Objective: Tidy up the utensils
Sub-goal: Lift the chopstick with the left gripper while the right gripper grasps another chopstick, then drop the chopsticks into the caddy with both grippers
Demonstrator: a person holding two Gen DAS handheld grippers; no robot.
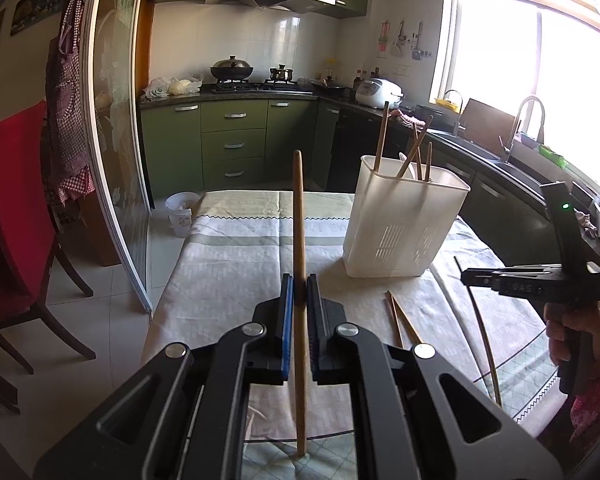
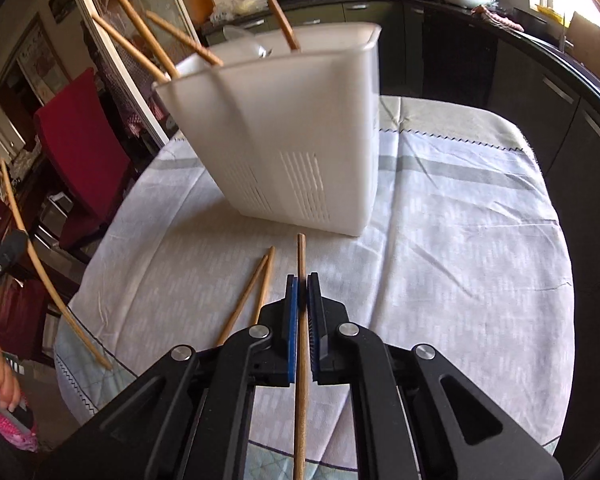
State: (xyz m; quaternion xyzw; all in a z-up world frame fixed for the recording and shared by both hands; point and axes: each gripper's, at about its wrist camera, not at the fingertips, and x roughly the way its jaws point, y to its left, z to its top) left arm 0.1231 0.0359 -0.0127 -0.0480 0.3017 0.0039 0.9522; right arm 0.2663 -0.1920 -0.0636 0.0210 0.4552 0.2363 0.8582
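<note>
My left gripper is shut on a wooden chopstick that stands nearly upright above the table. My right gripper is shut on another wooden chopstick pointing toward the white utensil holder. The holder stands on the cloth-covered table and has several chopsticks and a white spoon in it. Two loose chopsticks lie on the cloth left of my right gripper; they also show in the left wrist view. The right gripper shows at the right in the left view, holding its chopstick.
The round table has a pale cloth. A red chair stands at the left by a sliding glass door. Green kitchen cabinets, a stove and a sink counter lie beyond. A white bucket sits on the floor.
</note>
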